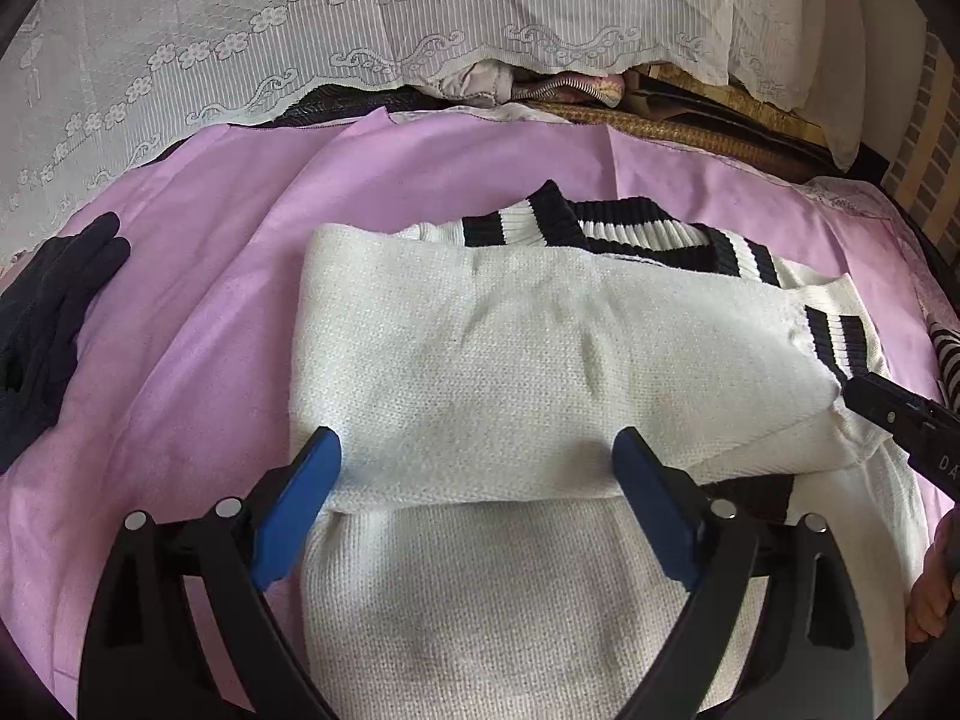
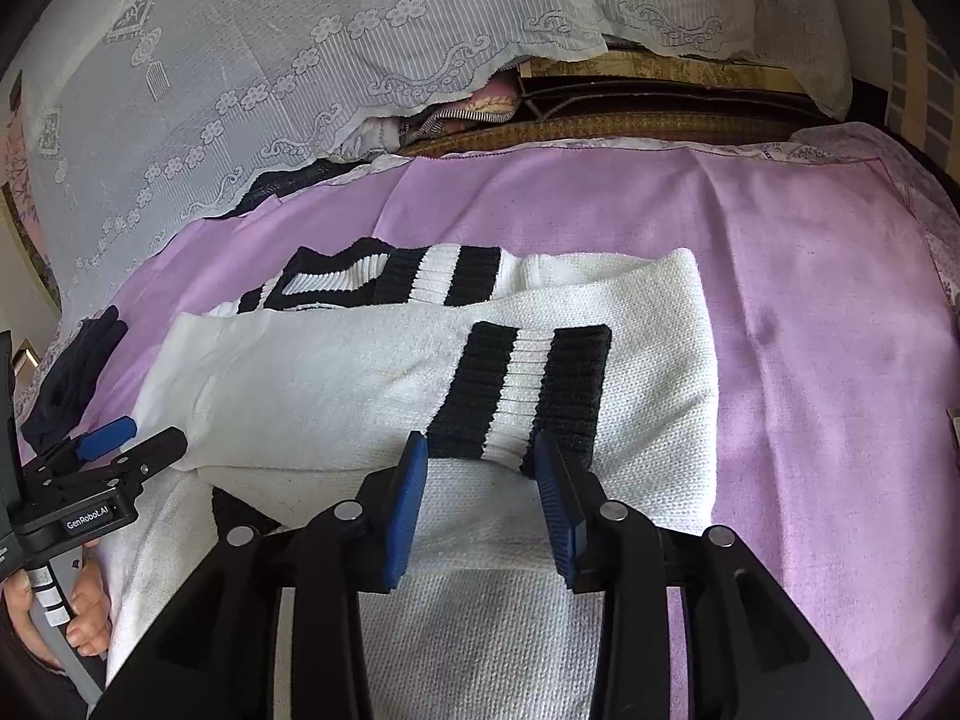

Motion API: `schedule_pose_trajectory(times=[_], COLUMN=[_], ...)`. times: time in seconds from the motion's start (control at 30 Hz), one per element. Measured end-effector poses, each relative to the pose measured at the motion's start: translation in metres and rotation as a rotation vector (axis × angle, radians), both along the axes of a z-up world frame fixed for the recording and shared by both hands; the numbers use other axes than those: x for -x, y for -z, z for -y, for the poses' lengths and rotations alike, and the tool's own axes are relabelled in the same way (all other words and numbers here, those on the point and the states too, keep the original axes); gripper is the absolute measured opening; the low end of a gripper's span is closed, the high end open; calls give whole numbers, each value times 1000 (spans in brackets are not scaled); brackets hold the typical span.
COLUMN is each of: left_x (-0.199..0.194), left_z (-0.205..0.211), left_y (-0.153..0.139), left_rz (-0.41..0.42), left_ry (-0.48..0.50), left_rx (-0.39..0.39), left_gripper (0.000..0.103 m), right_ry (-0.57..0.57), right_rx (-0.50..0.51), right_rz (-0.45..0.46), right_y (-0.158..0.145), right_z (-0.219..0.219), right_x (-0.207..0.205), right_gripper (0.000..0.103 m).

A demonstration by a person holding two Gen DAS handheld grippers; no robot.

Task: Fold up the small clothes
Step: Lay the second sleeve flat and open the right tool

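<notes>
A white knit sweater (image 1: 540, 348) with black-and-white ribbed collar and cuffs lies on a purple cloth (image 1: 198, 312). Both sleeves are folded across its body. My left gripper (image 1: 477, 450) is open, its blue fingers astride the lower edge of the folded sleeve. My right gripper (image 2: 483, 456) is open, its blue pads on either side of the striped cuff (image 2: 528, 390), close to it. The sweater (image 2: 336, 384) fills the middle of the right wrist view. The right gripper's tip shows in the left wrist view (image 1: 900, 420); the left gripper shows in the right wrist view (image 2: 114, 444).
A dark glove-like garment (image 1: 48, 324) lies on the purple cloth at the left, also seen in the right wrist view (image 2: 72, 372). White lace fabric (image 1: 240, 36) covers a pile at the back. A striped item (image 1: 948, 360) sits at the right edge.
</notes>
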State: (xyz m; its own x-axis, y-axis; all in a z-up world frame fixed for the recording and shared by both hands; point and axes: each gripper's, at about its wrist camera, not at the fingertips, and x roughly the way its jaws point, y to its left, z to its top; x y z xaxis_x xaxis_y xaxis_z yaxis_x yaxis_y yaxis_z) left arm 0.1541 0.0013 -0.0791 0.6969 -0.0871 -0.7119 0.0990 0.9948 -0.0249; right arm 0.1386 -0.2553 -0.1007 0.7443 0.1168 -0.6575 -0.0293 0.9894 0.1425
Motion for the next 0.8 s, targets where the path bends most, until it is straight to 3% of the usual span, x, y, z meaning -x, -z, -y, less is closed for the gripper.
schedule_pose_trajectory(times=[0.1, 0.2, 0.4, 0.6, 0.67, 0.8], left_x=[10, 18, -20, -61, -70, -66], left_z=[0, -1, 8, 28, 20, 6], left_y=[-4, -18, -39, -6, 7, 5], left_rz=[22, 66, 64, -3, -63, -57], left_ry=[2, 15, 12, 4, 1, -28], left_rx=[-10, 18, 54, -32, 15, 76], left_gripper=[90, 90, 92, 92, 97, 97], right_ry=[35, 61, 75, 73, 67, 77], right_rx=[32, 19, 40, 49, -12, -22], right_rz=[8, 73, 75, 3, 1, 33], right_y=[-3, -16, -31, -10, -5, -10], right_z=[-2, 1, -3, 4, 13, 14], right_x=[8, 18, -14, -52, -52, -44], right_gripper=[44, 46, 46, 46, 46, 46])
